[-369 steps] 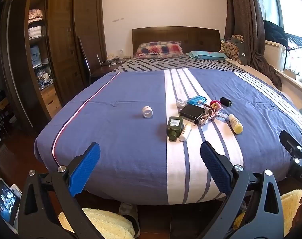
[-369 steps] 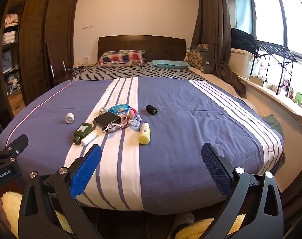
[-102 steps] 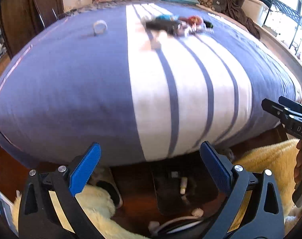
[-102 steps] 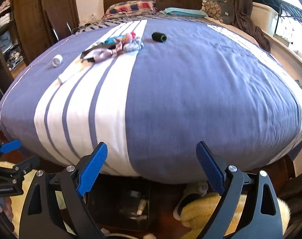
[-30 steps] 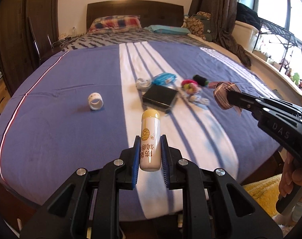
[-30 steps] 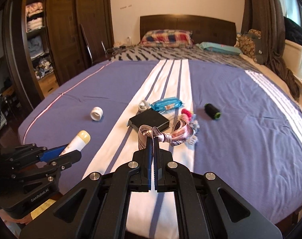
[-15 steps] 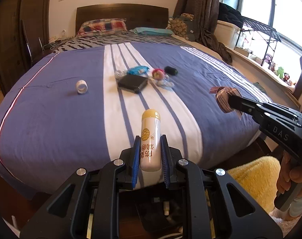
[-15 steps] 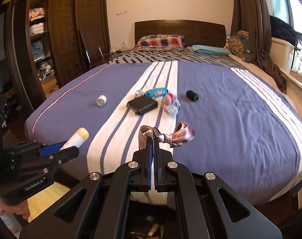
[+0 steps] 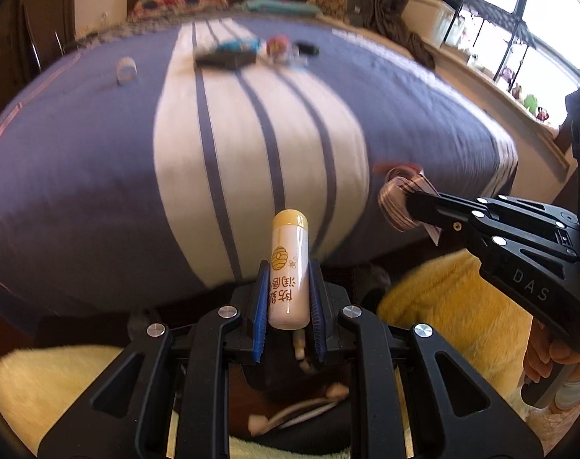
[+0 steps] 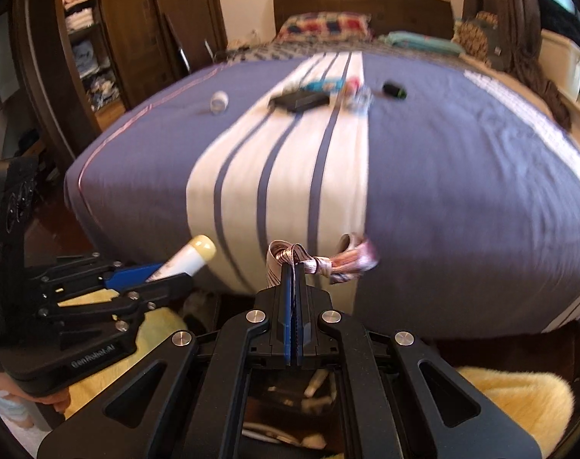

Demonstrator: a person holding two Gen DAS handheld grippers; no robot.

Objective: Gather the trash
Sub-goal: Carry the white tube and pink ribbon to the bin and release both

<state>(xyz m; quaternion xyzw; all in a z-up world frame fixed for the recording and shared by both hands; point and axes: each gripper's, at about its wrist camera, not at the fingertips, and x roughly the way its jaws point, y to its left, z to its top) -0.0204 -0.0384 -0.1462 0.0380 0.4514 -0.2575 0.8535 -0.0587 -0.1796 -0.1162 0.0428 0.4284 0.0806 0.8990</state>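
My left gripper (image 9: 288, 279) is shut on a white tube with a yellow cap (image 9: 289, 267), held upright past the foot of the bed; the tube also shows in the right wrist view (image 10: 186, 258). My right gripper (image 10: 292, 267) is shut on a striped pink ribbon (image 10: 328, 260), which also shows in the left wrist view (image 9: 398, 199). A dark bin (image 9: 290, 390) with several small items in it sits on the floor below both grippers. On the bed (image 9: 98, 134) lie a black box (image 9: 225, 59), a blue packet (image 9: 238, 44), a white tape roll (image 9: 125, 70), a pink toy (image 9: 278, 46) and a black spool (image 9: 307, 49).
Yellow fluffy rugs (image 9: 454, 306) lie on the floor at either side of the bin. A dark wardrobe (image 10: 98, 38) stands left of the bed. A window sill with small items (image 9: 519, 95) runs along the right. Pillows (image 10: 328, 25) lie at the headboard.
Both grippers have dropped and pulled back from the bed, each holding its item. The view has tilted down, so the bin on the floor shows under the fingers.
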